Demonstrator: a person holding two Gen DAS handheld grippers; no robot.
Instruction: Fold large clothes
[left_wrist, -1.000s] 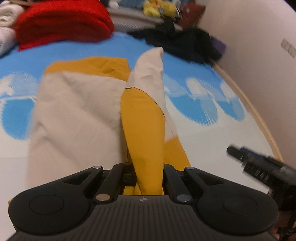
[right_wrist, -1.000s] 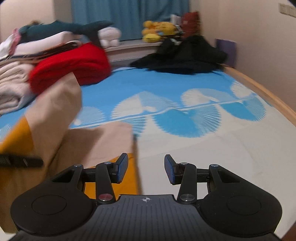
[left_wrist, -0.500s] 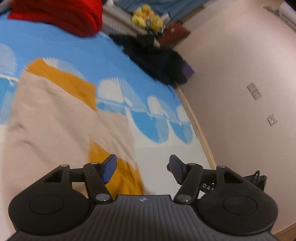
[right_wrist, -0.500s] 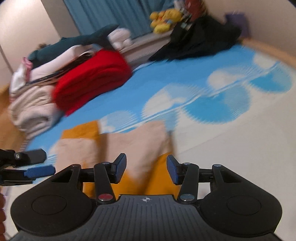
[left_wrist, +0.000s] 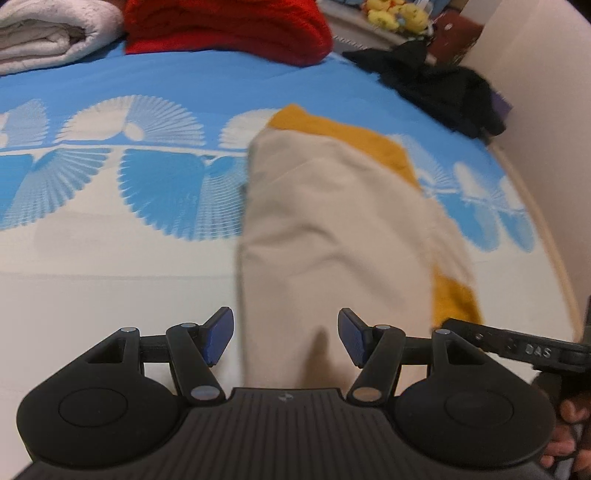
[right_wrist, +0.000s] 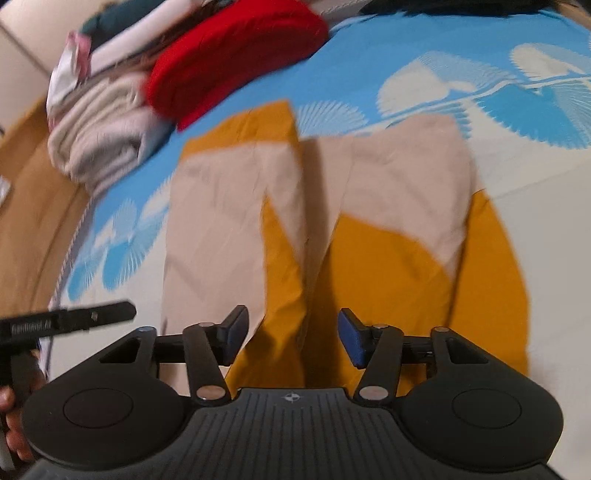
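Observation:
A large beige and mustard garment (left_wrist: 332, 229) lies partly folded on the blue and white bed sheet (left_wrist: 110, 192). My left gripper (left_wrist: 286, 332) hangs open over its near beige end, with nothing between the pads. In the right wrist view the same garment (right_wrist: 388, 177) shows beige panels over mustard cloth. My right gripper (right_wrist: 293, 328) is just above a mustard fold; its jaws are closing, the cloth lies between them, and the pads do not press on it. Each gripper shows at the edge of the other's view: the right gripper (left_wrist: 517, 347) and the left gripper (right_wrist: 74, 321).
A red blanket (left_wrist: 221, 26) and folded white towels (left_wrist: 44, 33) are stacked at the far side of the bed. Black clothes (left_wrist: 443, 85) and yellow plush toys (left_wrist: 395, 14) lie at the far right by the wall. A wooden bed edge (left_wrist: 546, 229) runs along the right.
My left gripper let go of the mustard fold, opened, and moved across to the garment's near beige end. My right gripper tilted down and came over the garment.

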